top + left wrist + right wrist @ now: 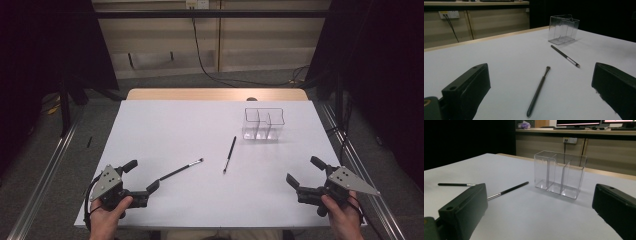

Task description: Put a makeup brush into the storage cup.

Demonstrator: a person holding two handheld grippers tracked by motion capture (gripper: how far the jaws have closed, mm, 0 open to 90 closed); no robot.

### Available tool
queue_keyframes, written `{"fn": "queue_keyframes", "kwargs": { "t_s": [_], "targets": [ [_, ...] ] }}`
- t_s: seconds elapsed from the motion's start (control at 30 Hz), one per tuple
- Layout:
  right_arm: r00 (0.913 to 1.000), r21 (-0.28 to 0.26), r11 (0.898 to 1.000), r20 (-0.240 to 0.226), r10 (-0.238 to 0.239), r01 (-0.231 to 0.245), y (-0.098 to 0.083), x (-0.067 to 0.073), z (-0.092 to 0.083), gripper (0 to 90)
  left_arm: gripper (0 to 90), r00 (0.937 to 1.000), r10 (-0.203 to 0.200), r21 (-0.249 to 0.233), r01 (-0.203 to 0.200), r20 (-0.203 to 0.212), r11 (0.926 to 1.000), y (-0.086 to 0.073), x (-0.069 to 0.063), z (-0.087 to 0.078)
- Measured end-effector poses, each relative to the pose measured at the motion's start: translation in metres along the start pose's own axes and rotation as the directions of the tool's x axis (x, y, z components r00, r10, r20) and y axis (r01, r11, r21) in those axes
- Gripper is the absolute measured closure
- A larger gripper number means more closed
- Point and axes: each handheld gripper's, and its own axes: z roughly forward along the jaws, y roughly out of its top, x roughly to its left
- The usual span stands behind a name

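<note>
Two thin black makeup brushes lie on the white table (165, 125). The left brush (181, 169) lies aslant just ahead of my left gripper (141, 176), whose jaws stand wide open with nothing between them. In the left gripper view this brush (537, 93) lies on the table ahead, between the two jaws, untouched. The second brush (229, 154) rests near the table's middle. Behind it stands a clear plastic organizer (263, 124) with three compartments. My right gripper (304, 171) is open and empty at the front right, facing the organizer (560, 173) and the second brush (507, 190).
The table's far edge has a wooden strip (215, 94). Metal rails (45, 170) run along both sides on the floor. A cable (210, 70) hangs down the back wall. Dark curtains flank the space.
</note>
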Motion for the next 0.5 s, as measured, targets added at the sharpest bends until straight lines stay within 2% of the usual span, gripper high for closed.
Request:
{"fn": "queue_keyframes", "kwargs": {
  "t_s": [0.2, 0.5],
  "targets": [
    [0.9996, 0.004, 1.0, -0.016, 0.024, -0.024, -0.0012, -0.0029, 0.0006, 0.0, 2.5, 1.0, -0.002, 0.011, 0.002, 0.006, 0.9999, 0.0011, -0.0014, 0.0016],
    [0.9994, 0.004, 1.0, -0.03, 0.016, -0.016, 0.0, -0.0003, -0.0016, 0.0, 2.8, 0.9994, -0.006, 0.021, 0.006, 0.035, 0.9998, 0.0036, -0.002, 0.0001]
  ]
}}
